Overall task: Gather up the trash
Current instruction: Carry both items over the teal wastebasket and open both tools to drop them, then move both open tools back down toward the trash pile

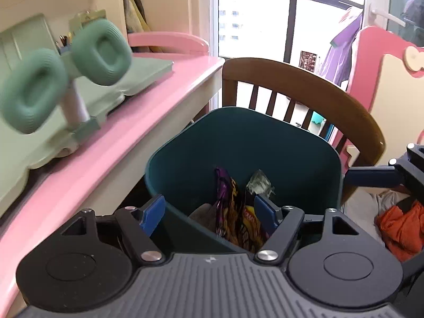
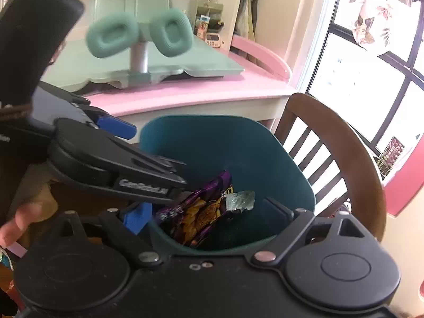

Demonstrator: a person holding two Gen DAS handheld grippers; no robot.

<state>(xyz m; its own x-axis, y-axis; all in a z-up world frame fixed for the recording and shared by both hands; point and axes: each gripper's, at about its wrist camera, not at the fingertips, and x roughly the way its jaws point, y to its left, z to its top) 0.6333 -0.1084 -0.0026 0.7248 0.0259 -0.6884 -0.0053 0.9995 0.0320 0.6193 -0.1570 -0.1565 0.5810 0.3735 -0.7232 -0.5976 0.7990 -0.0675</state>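
Left wrist view: the left gripper (image 1: 210, 212) straddles the near rim of the teal bin (image 1: 265, 143), jaws spread wide and empty; snack wrappers (image 1: 233, 209) stand inside at 6 o'clock, the pink desk (image 1: 148, 111) at 9 o'clock. Right wrist view: the right gripper (image 2: 209, 214) is likewise wide apart, empty, above the wrappers in the bin.

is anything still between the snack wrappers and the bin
Nothing visible does: the purple wrapper and the silver-ended one already lie inside the teal bin. Both the left gripper and right gripper are open and empty.
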